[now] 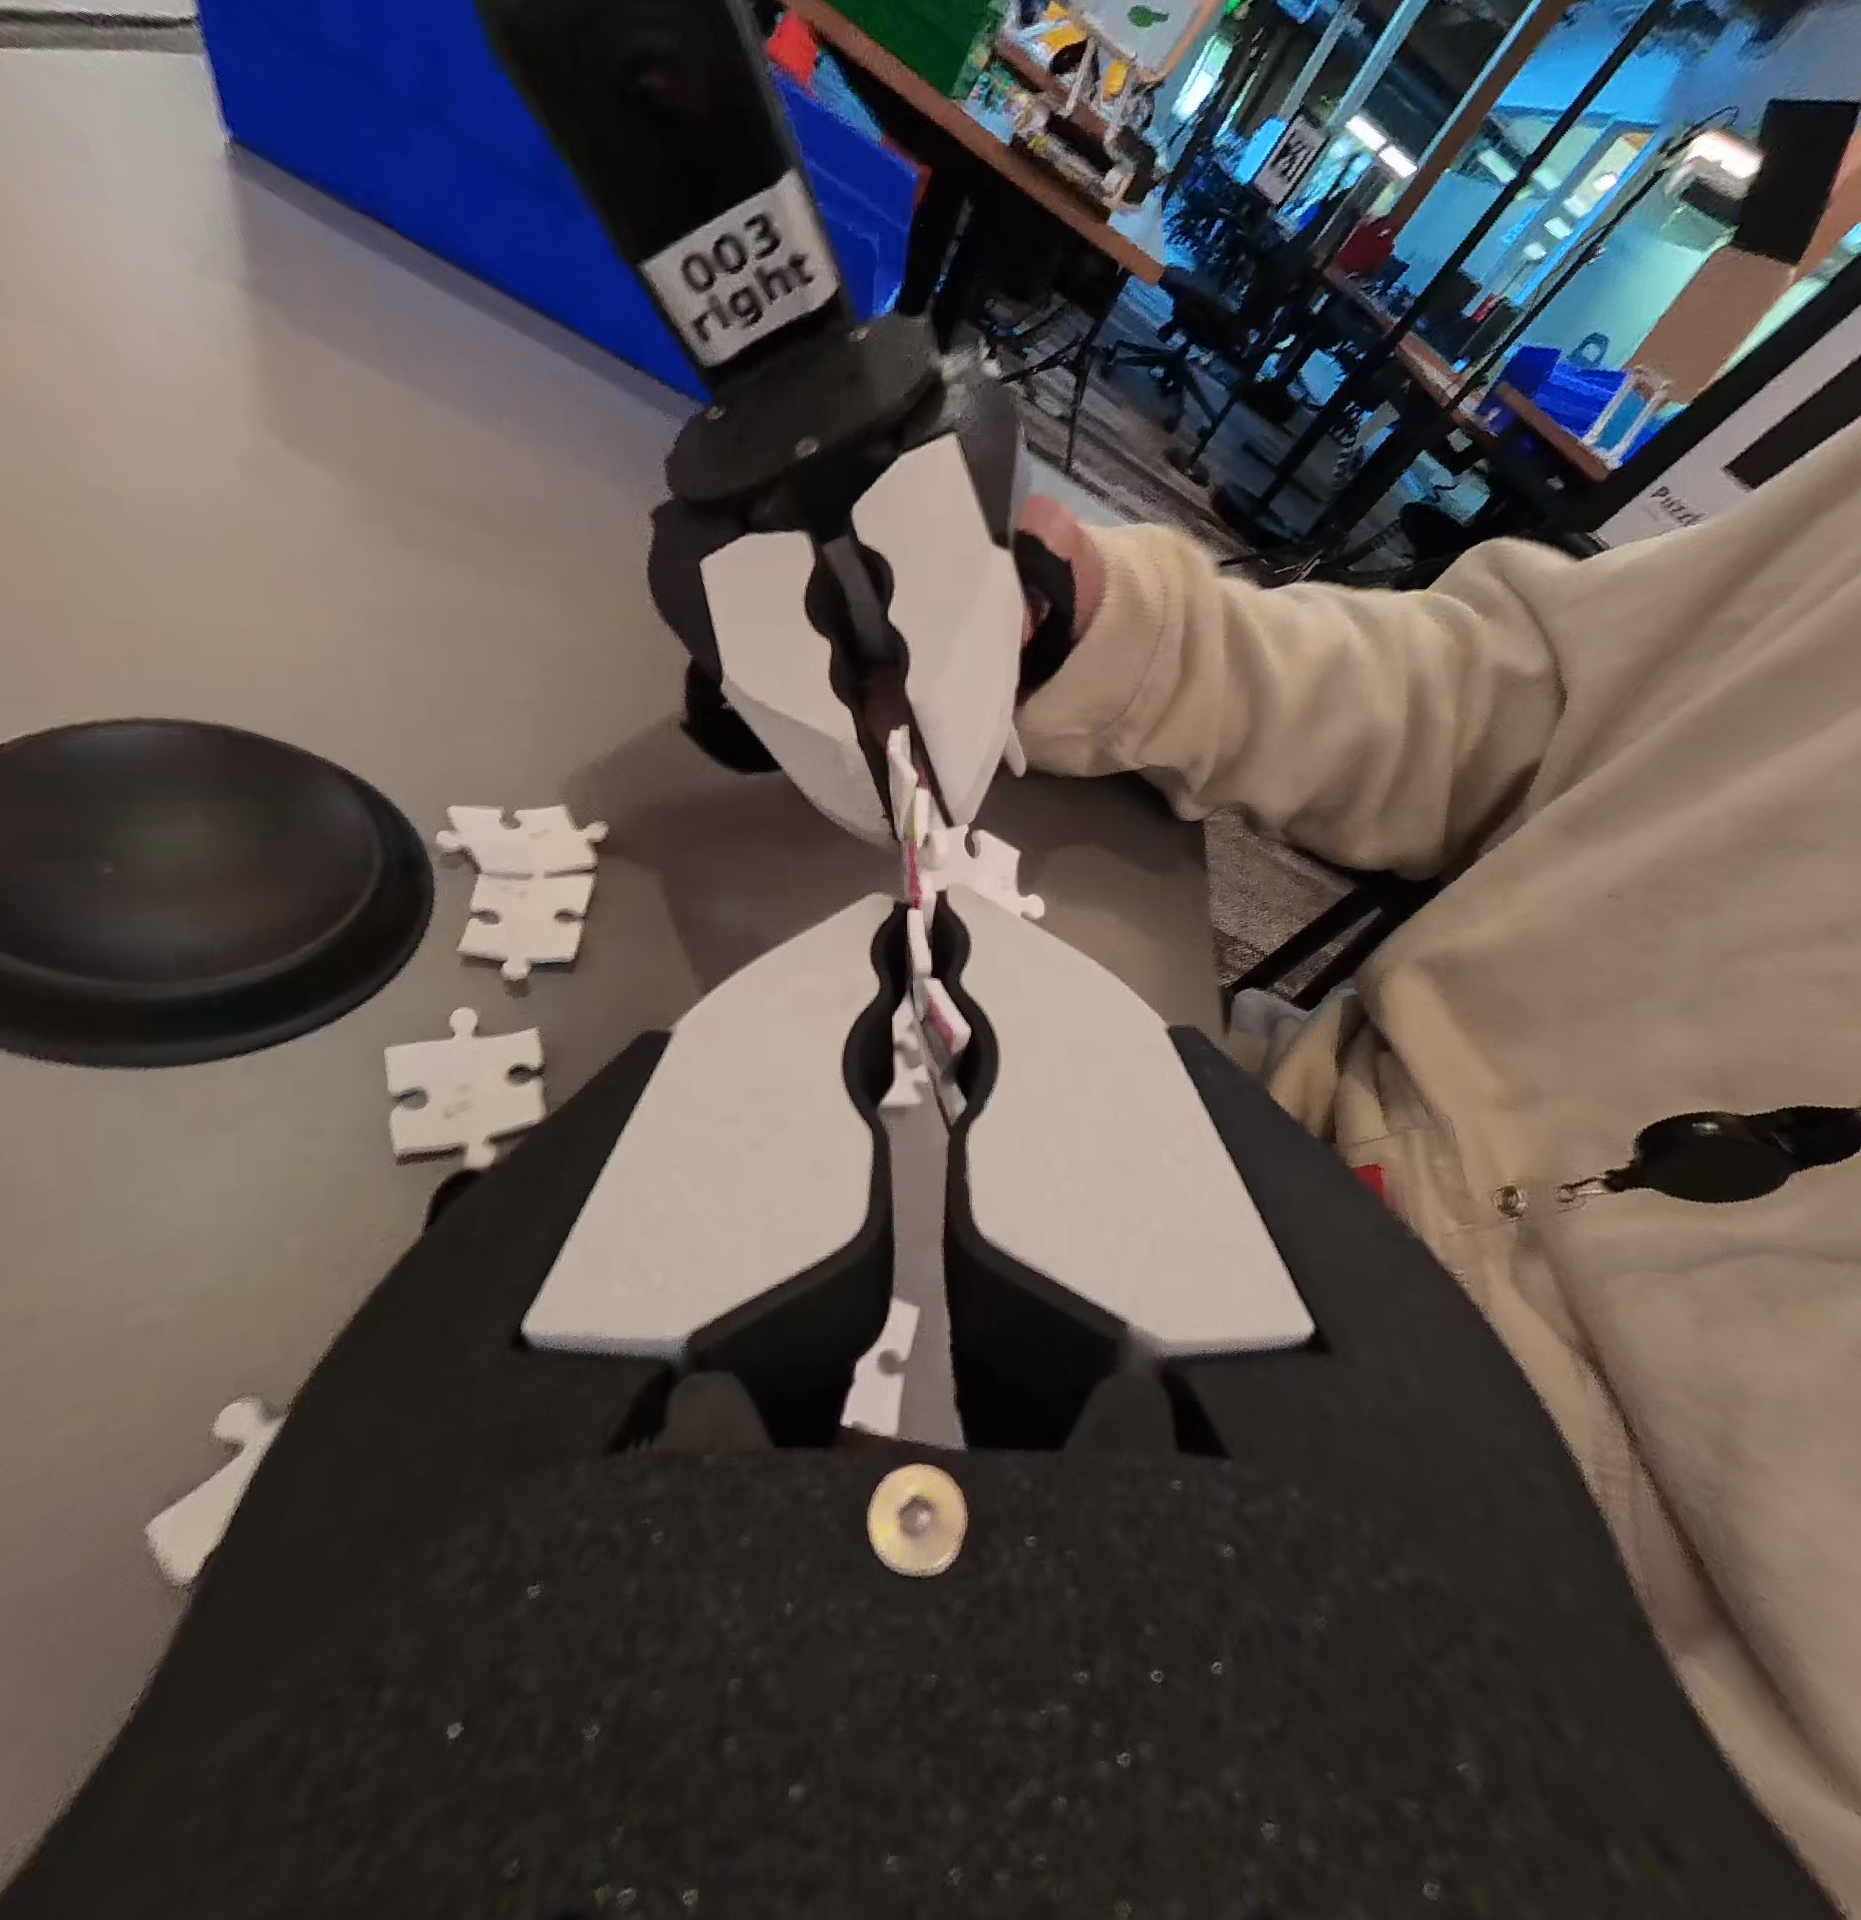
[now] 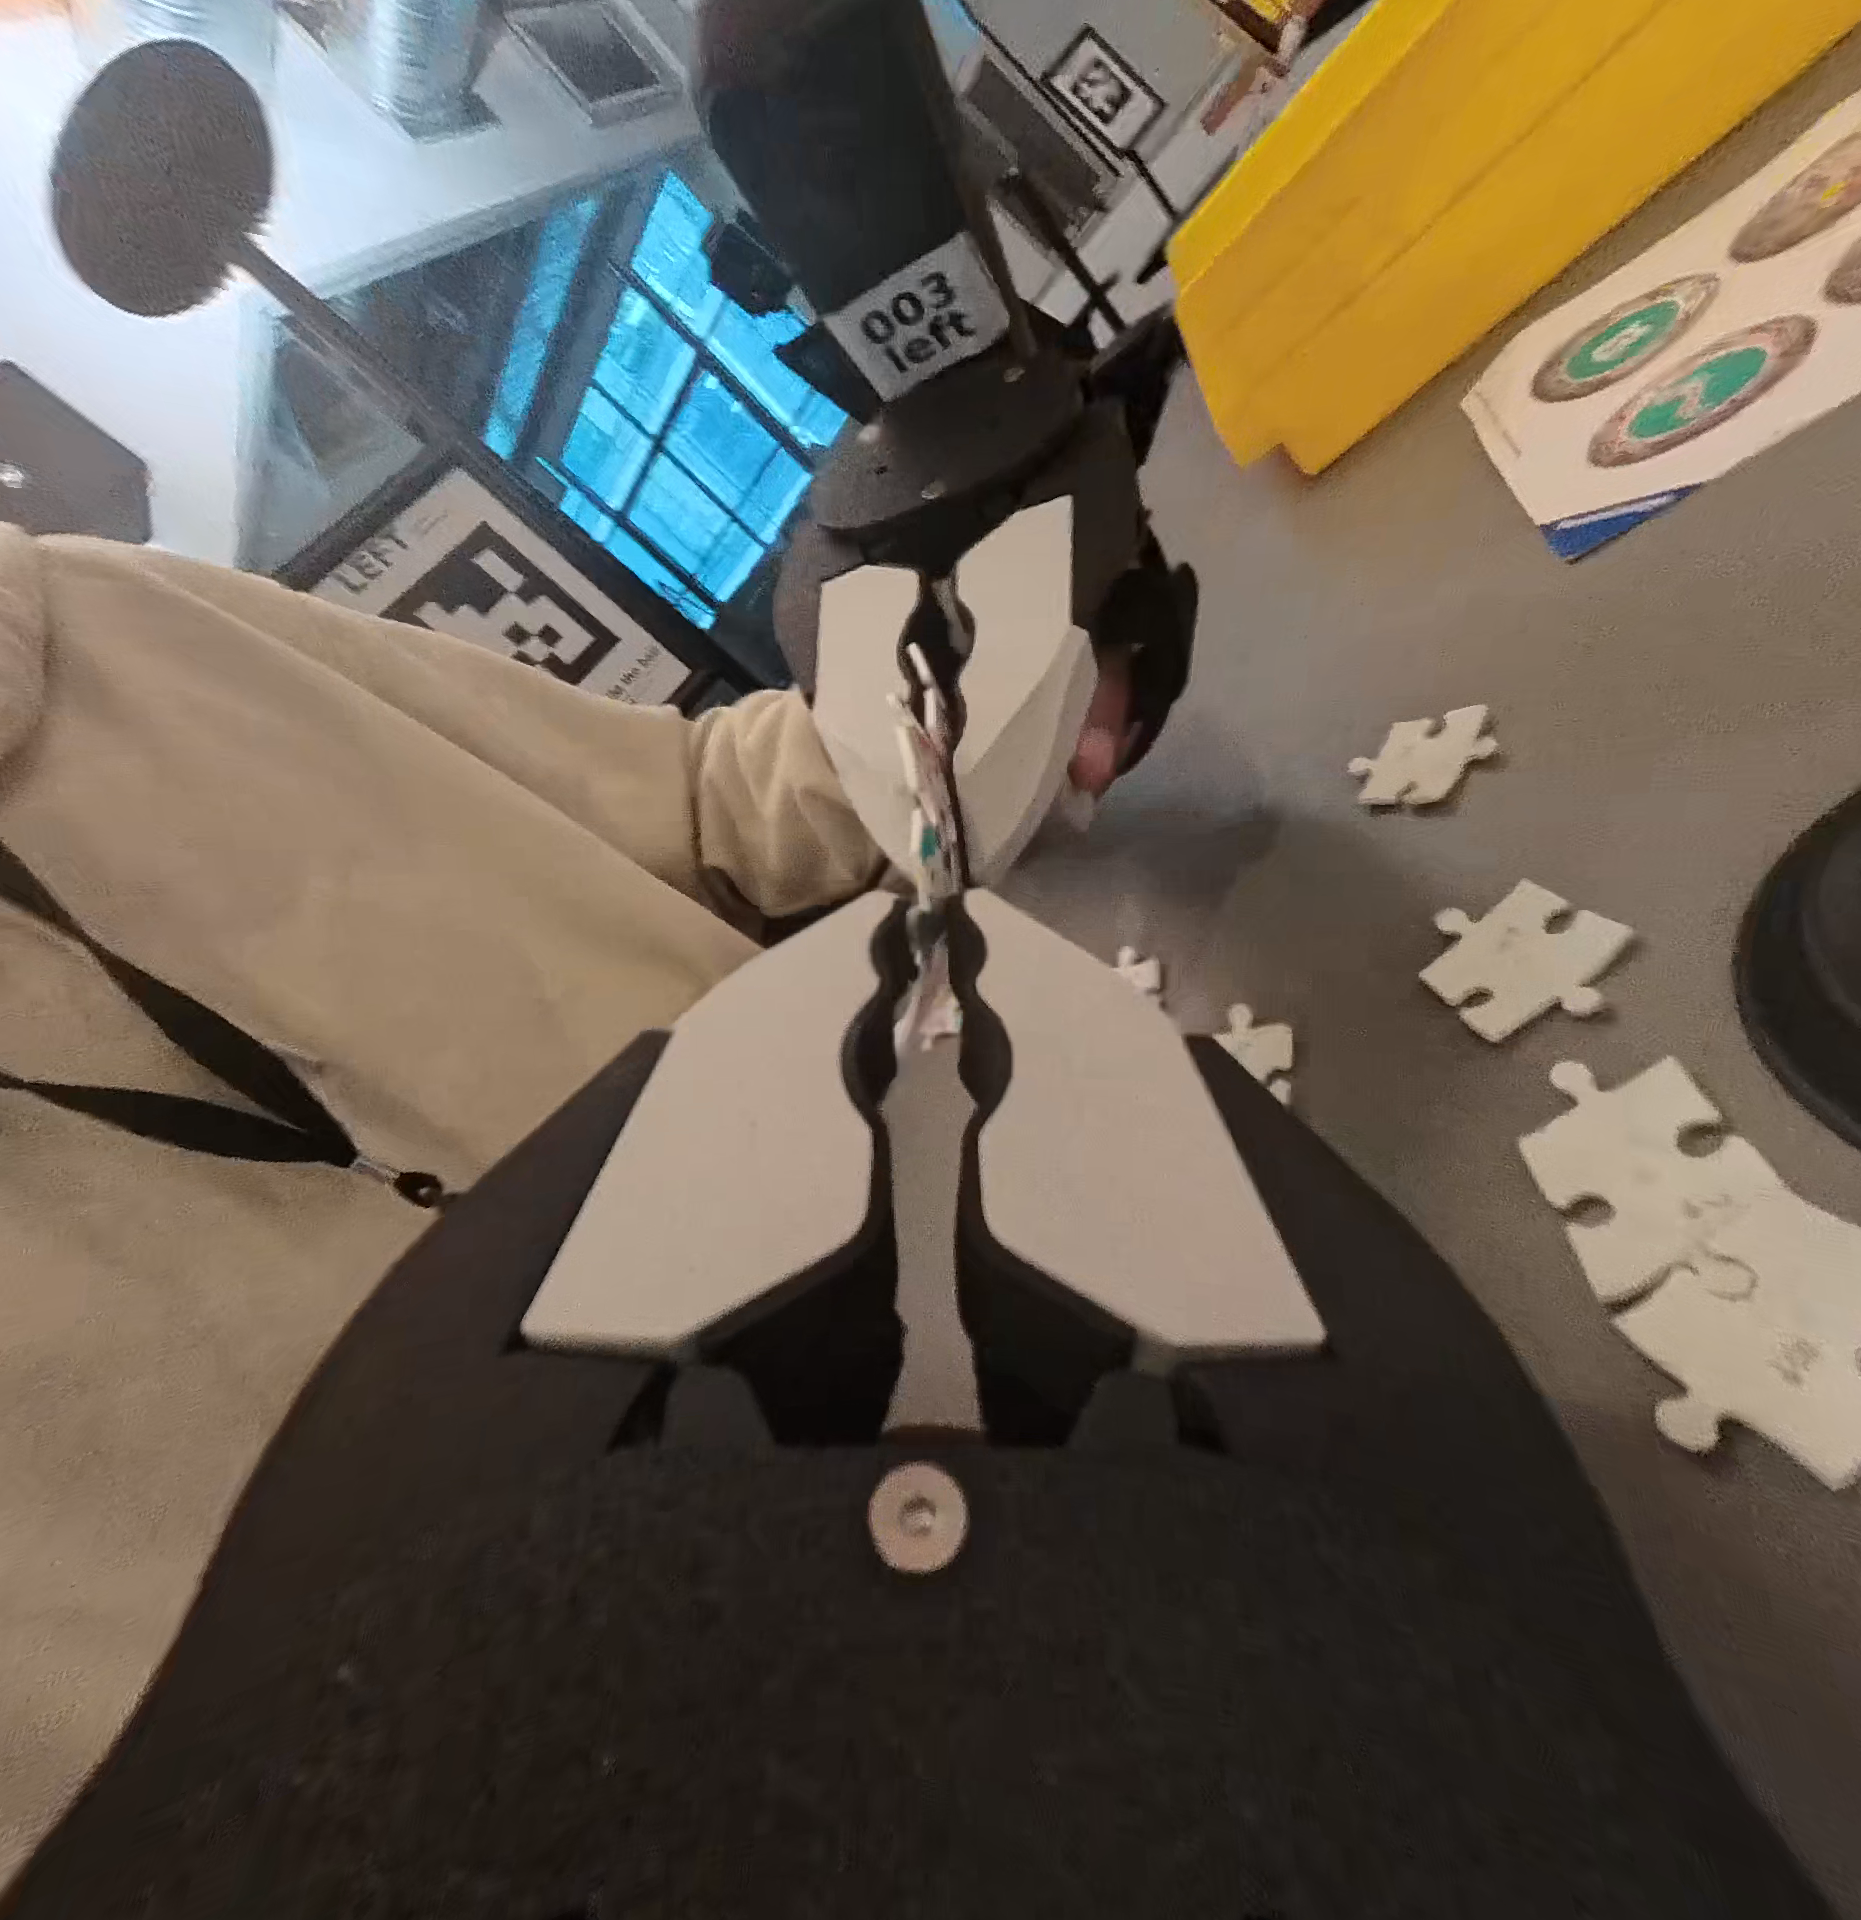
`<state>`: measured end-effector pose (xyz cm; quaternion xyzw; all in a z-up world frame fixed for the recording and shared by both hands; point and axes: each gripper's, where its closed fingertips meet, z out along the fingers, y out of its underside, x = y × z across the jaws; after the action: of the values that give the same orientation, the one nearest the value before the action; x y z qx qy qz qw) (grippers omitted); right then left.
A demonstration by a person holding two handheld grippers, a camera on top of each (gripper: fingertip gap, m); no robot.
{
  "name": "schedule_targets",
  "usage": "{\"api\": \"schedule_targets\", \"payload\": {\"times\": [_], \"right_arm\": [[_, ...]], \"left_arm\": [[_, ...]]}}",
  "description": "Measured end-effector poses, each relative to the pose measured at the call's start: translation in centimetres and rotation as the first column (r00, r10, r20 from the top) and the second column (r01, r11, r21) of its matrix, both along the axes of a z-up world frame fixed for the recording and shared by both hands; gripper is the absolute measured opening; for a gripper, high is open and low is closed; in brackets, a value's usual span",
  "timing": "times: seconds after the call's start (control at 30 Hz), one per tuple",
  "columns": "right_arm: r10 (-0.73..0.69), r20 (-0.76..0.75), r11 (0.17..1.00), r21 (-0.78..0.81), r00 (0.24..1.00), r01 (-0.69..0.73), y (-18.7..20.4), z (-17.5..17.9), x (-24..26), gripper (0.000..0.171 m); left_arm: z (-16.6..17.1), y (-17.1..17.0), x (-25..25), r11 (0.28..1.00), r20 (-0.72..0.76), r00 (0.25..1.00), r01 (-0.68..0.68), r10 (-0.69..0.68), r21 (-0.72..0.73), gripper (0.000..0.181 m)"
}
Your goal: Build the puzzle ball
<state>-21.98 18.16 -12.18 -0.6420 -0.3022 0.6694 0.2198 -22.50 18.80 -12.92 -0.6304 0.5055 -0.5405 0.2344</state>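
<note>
Left wrist view: left gripper (image 1: 918, 925) fingers nearly closed, pinching a puzzle piece (image 1: 936, 1023) edge-on between the pads. Right gripper (image 1: 931, 821) comes in from above, tip to tip with it, fingers narrow on a second piece (image 1: 910, 800); the two pieces meet where the tips face each other. White printed label on the right gripper's black body (image 1: 744, 275), text not repeated. Four loose white pieces clearly on the grey table (image 1: 178, 520) left of the grippers: two close together (image 1: 526, 878), one nearer (image 1: 464, 1086), one at the lower left edge (image 1: 214, 1496). One more (image 1: 993, 868) lies just behind the tips. Black round dish (image 1: 178, 883) at far left, apart from the pieces. Open table beyond the dish up to a blue bin (image 1: 417, 156). Cream sleeve (image 1: 1321, 707) fills the right side.

Right wrist view: right gripper (image 2: 931, 925) narrow, gripping its piece (image 2: 931, 987); left gripper (image 2: 941, 862) opposite, also labelled (image 2: 921, 332), closed on a piece (image 2: 931, 790). Five loose pieces on the right, two of them joined (image 2: 1736, 1299). Dish edge (image 2: 1830, 987) at right. Yellow bin (image 2: 1477, 229) and a printed sheet with round pictures (image 2: 1684, 353) farther back. Bare table between them and the pieces.
</note>
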Motion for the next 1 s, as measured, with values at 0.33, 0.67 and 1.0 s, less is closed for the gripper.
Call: {"api": "schedule_targets", "payload": {"times": [0.33,0.67,1.0], "right_arm": [[-0.536,0.369,0.689,0.710,0.759,0.142,1.1,-0.3,-1.7,0.002],[-0.680,0.554,0.726,0.599,0.480,0.338,5.5,1.4,13.7,0.002],[-0.582,0.799,0.584,0.539,-0.150,0.607,4.7,-0.8,44.4,0.029]], "left_arm": [[-5.9,6.5,-2.5,0.895,-0.367,0.830,-0.311,0.420,0.319,0.002],[-1.3,4.1,-2.2,0.939,-0.092,0.937,-0.328,0.337,0.106,0.002],[0.2,4.1,-0.4,0.940,0.007,0.941,-0.339,0.339,-0.032,0.002]]}}
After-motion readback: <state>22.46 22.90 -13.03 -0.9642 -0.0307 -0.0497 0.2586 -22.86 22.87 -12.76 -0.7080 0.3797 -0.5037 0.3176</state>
